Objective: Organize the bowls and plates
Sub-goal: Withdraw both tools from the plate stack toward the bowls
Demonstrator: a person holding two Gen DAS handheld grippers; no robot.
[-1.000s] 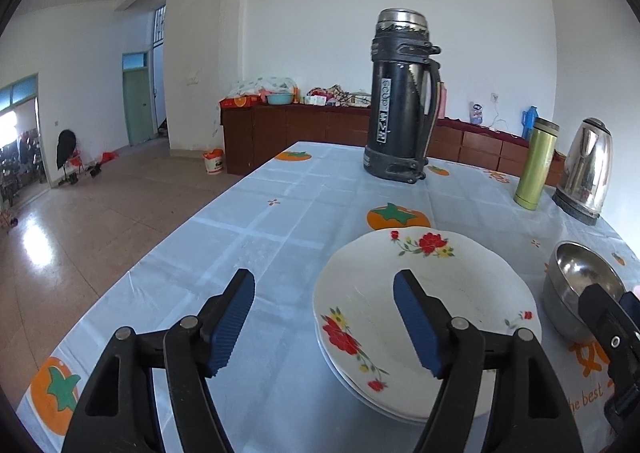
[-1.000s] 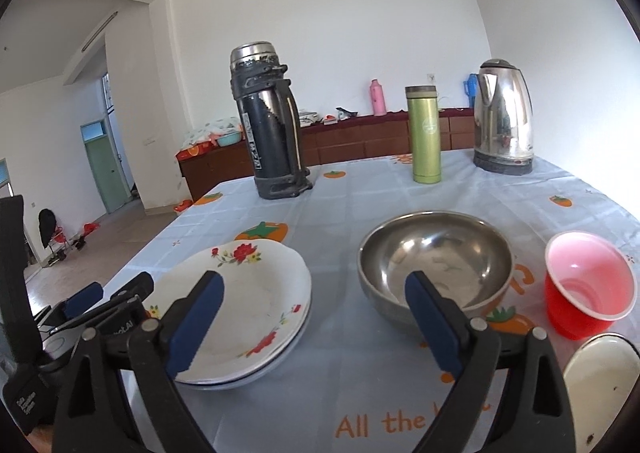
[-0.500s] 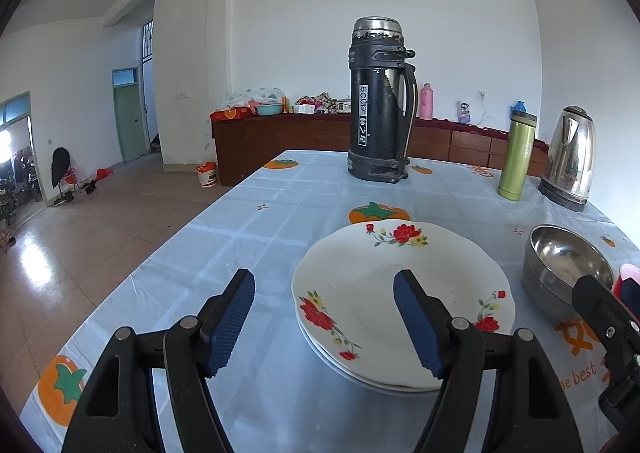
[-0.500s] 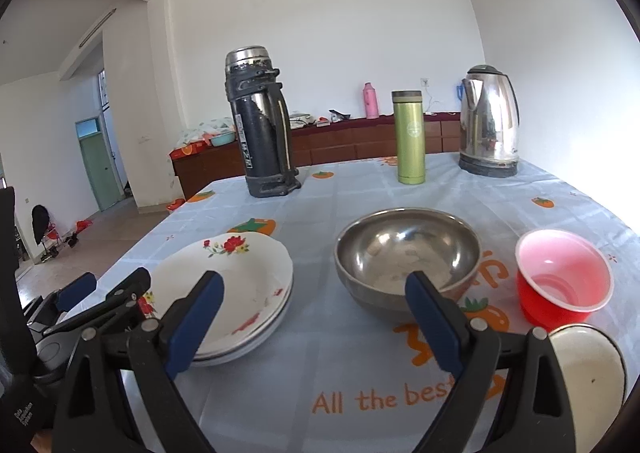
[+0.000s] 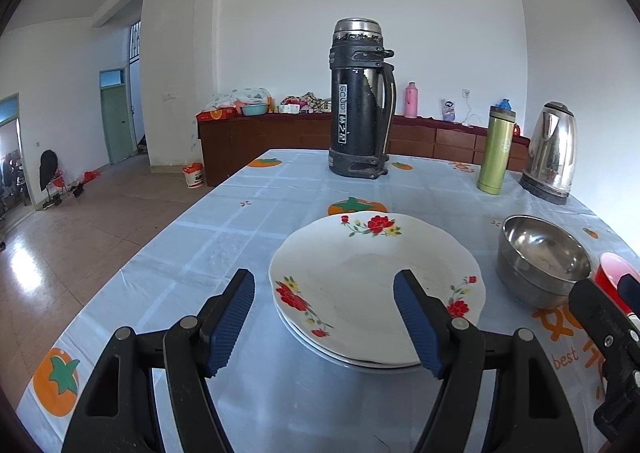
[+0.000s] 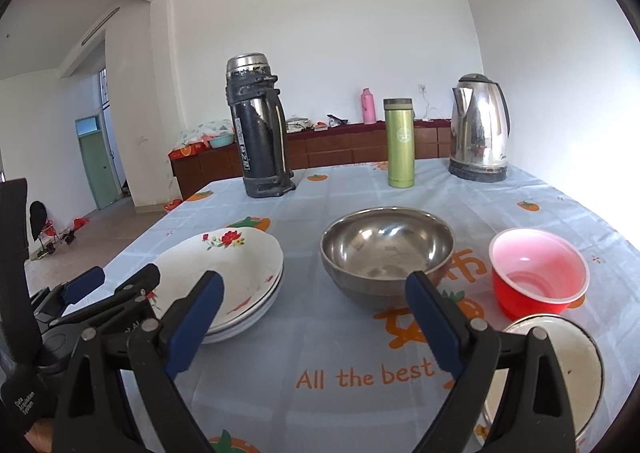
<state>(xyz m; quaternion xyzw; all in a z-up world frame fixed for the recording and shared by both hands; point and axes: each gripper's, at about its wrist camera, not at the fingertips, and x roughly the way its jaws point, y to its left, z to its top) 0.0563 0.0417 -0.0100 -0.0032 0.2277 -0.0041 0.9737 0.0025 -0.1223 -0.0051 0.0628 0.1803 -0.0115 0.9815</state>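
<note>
A stack of white flowered plates (image 5: 372,285) (image 6: 236,273) lies on the table at centre left. Right of it sit a steel bowl (image 6: 386,251) (image 5: 540,257), a red bowl (image 6: 538,273) (image 5: 610,273) and, nearest at the right, a white enamel bowl (image 6: 568,373). My left gripper (image 5: 324,325) is open, hovering just short of the plates' near rim with nothing between its blue pads. My right gripper (image 6: 316,325) is open too, in front of the steel bowl, holding nothing. The left gripper (image 6: 116,285) also shows at the left of the right wrist view.
At the far side stand a tall black thermos (image 5: 360,101) (image 6: 258,129), a green flask (image 5: 496,151) (image 6: 400,143) and a steel kettle (image 5: 550,153) (image 6: 480,131). The tablecloth (image 5: 224,249) drops off to the floor on the left. A wooden sideboard (image 5: 280,133) lines the back wall.
Both grippers have drawn back from the table's objects, so plates and bowls sit farther ahead; the white enamel bowl has come further into the right view. Jaws unchanged.
</note>
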